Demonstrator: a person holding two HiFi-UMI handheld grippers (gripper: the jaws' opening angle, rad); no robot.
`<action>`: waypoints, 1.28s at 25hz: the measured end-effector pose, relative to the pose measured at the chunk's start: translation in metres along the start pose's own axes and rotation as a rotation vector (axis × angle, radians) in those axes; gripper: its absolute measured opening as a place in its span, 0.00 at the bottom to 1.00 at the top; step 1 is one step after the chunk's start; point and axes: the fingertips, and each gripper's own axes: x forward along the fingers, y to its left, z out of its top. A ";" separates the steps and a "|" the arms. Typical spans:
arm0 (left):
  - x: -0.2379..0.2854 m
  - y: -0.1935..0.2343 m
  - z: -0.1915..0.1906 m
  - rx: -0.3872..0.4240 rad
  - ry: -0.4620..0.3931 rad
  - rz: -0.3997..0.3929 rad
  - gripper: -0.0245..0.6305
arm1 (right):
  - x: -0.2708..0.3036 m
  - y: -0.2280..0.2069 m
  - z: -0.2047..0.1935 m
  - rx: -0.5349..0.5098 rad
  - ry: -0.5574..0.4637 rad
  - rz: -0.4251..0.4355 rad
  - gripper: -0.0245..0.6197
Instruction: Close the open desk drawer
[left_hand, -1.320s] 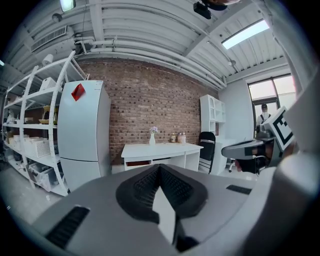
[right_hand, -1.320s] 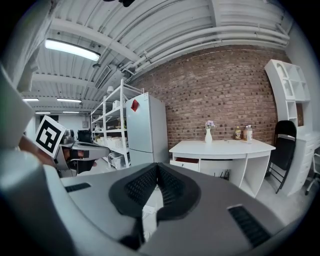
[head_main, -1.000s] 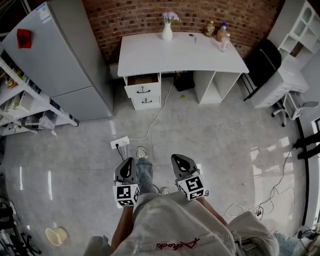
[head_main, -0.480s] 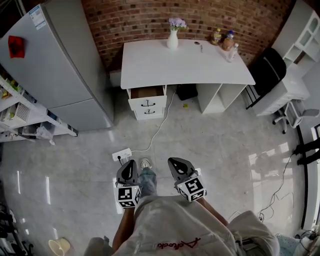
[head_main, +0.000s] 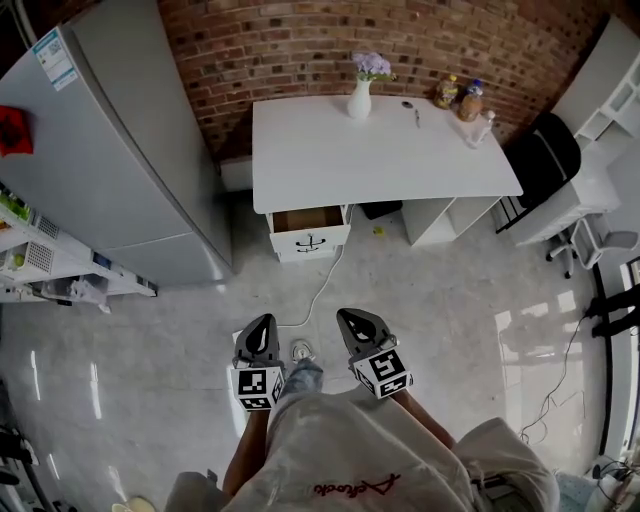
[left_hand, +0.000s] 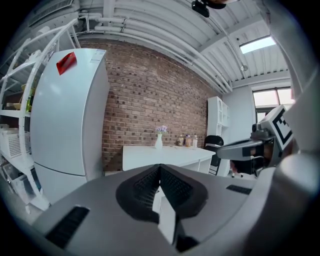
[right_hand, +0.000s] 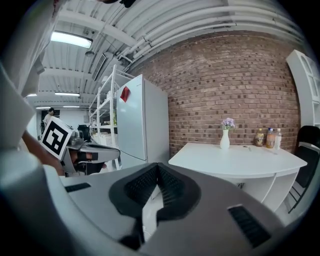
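- The left gripper (head_main: 262, 322) is held low in front of the person, above the glossy floor (head_main: 450, 300). In the left gripper view its jaws are seen pressed together, and nothing is gripped between them.
- The right gripper (head_main: 345, 316) is held just beside it, to the right. Its jaws are likewise closed tip to tip, and nothing is held.
- Both grippers are pointed toward the white desk (head_main: 400, 160). The desk is set against the brick wall (head_main: 300, 45) at the far side of the room, well apart from them.
- The drawer (head_main: 308, 220) is found under the left end of the desk. It is pulled out, so that its brown inside is shown from above. Its white front, with a dark handle, is turned toward the person.
- A white vase (head_main: 359, 100) with pale purple flowers is placed at the far edge of the desk top. A few bottles (head_main: 460, 97) are grouped near the far right corner.
- A tall grey fridge (head_main: 110, 150) is stood to the left of the desk, and open shelving (head_main: 40, 270) is seen nearer on the left.
- A white cable (head_main: 322, 285) is laid across the floor from the desk to a spot near the left gripper.
- A black chair (head_main: 545, 155) is seen to the right of the desk.
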 end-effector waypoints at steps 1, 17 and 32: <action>0.008 0.007 0.003 0.000 0.002 -0.008 0.06 | 0.010 -0.003 0.005 0.000 0.002 -0.008 0.06; 0.091 0.076 0.024 0.022 0.031 -0.091 0.06 | 0.099 -0.058 0.033 -0.008 0.035 -0.135 0.06; 0.137 0.061 0.004 0.005 0.101 -0.078 0.06 | 0.135 -0.131 0.007 0.003 0.082 -0.133 0.06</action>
